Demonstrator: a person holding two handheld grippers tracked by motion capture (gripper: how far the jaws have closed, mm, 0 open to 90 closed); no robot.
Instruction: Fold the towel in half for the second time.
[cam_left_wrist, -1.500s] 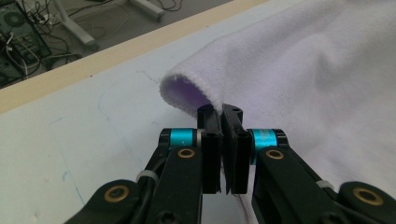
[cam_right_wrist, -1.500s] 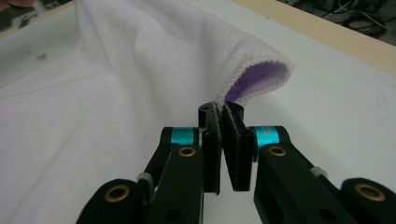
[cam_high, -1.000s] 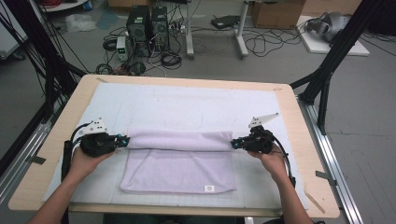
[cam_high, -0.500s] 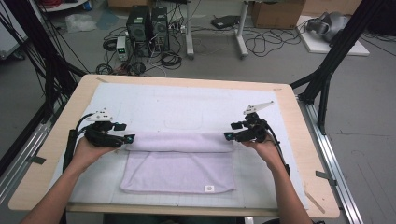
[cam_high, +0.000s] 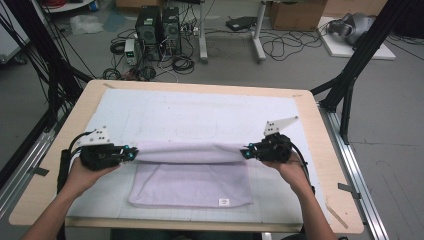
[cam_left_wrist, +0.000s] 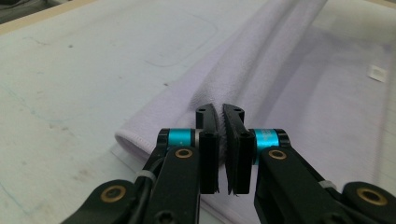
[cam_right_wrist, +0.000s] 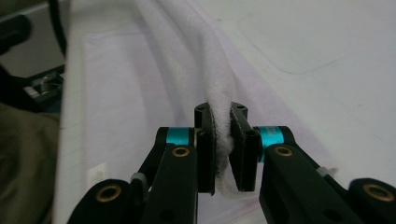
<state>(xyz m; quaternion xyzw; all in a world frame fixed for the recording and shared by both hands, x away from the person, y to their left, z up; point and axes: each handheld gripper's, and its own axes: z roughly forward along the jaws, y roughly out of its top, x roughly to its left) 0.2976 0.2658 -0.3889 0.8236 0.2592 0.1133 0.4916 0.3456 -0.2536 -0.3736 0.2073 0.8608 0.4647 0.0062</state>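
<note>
A pale lilac terry towel (cam_high: 192, 175) lies on the white cloth cover (cam_high: 200, 112) of the light wooden table (cam_high: 320, 150), toward the six o'clock side, with its small white label (cam_high: 224, 202) near the front edge. The far edge of the towel is raised into a long ridge between the two tools. The left gripper (cam_high: 131, 153), at nine o'clock of the towel, has just been closing its black jaws, and they now pinch the left end of this ridge; in the left gripper view (cam_left_wrist: 223, 140) the cloth sits between the pads. The right gripper (cam_high: 245, 152), at three o'clock, has also just been closing and clamps the right end (cam_right_wrist: 223, 144) of the same fold. Each is held in a hand of the person.
</note>
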